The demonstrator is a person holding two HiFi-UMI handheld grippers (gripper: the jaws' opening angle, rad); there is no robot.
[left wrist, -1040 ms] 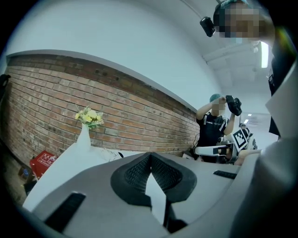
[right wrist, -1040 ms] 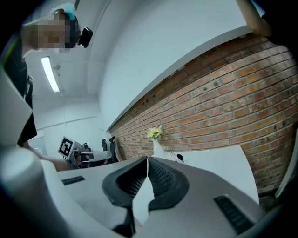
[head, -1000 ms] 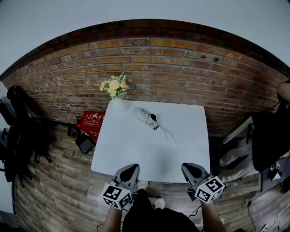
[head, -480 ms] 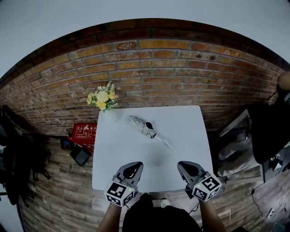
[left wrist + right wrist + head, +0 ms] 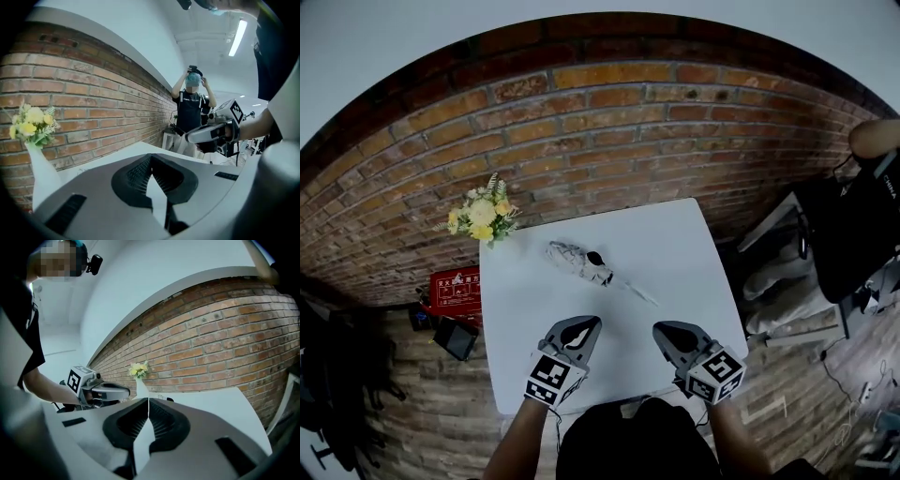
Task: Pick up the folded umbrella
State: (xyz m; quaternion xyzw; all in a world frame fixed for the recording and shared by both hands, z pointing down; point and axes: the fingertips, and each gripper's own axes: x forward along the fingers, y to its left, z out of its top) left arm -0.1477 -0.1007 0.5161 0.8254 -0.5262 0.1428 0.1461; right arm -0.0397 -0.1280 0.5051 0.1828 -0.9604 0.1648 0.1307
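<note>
**Q:** Where does the folded umbrella (image 5: 578, 262) lie, and why are the grippers placed as they are?

**A:** It lies diagonally on the white surface (image 5: 684, 253), toward the far side. It is near the vase of flowers (image 5: 480, 217) and well apart from both grippers. The left gripper (image 5: 587, 322) and right gripper (image 5: 660, 328) hover side by side over the near edge, pointing toward it. This reads as an approach posture, with the grasp not yet begun. Both pairs of jaws are clenched with nothing between them, so one pair must part before any pick-up.

**Q:** What does each view add?

**A:** Only the head view shows the umbrella whole, along with a red box (image 5: 455, 289) on the floor. The gripper views show each pair of jaws meeting along one seam, and each shows the neighbouring gripper from the side. The left gripper view also shows a standing bystander (image 5: 191, 105) in full, of whom the head view catches at most a margin.
</note>
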